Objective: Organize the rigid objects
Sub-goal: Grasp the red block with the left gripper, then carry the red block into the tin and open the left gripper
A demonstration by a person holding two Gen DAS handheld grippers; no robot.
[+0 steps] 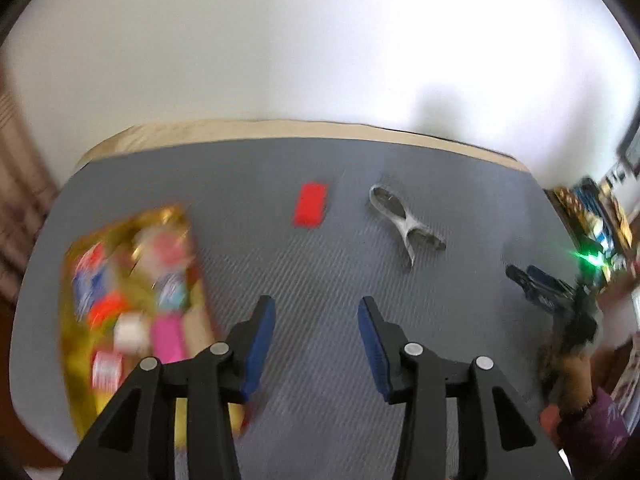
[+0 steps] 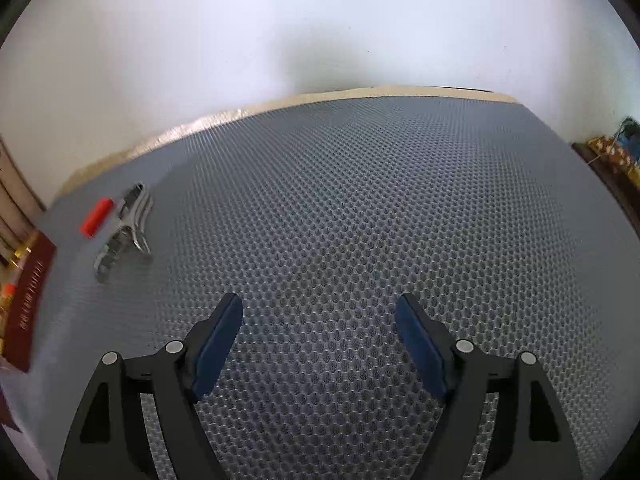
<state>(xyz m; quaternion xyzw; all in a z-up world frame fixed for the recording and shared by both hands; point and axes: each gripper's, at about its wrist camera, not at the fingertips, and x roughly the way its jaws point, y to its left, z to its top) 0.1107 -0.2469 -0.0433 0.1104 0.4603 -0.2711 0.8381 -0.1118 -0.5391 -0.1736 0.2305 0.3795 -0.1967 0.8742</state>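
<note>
free: mat (image 2: 360, 200) centre, right; blocked: left, clamp (image 2: 124, 232), red block (image 2: 96, 216)

On the table (image 1: 280, 264), near its far edge: block (image 1: 311, 205) to the left, metal clamp (image 1: 404, 222) just right of it, apart. At the left side: open box (image 1: 132, 300) filled with small packets. Above bare mat at the near middle: left gripper (image 1: 316, 312). At the right edge: right gripper (image 1: 532, 284), nothing beneath but mat.
</note>
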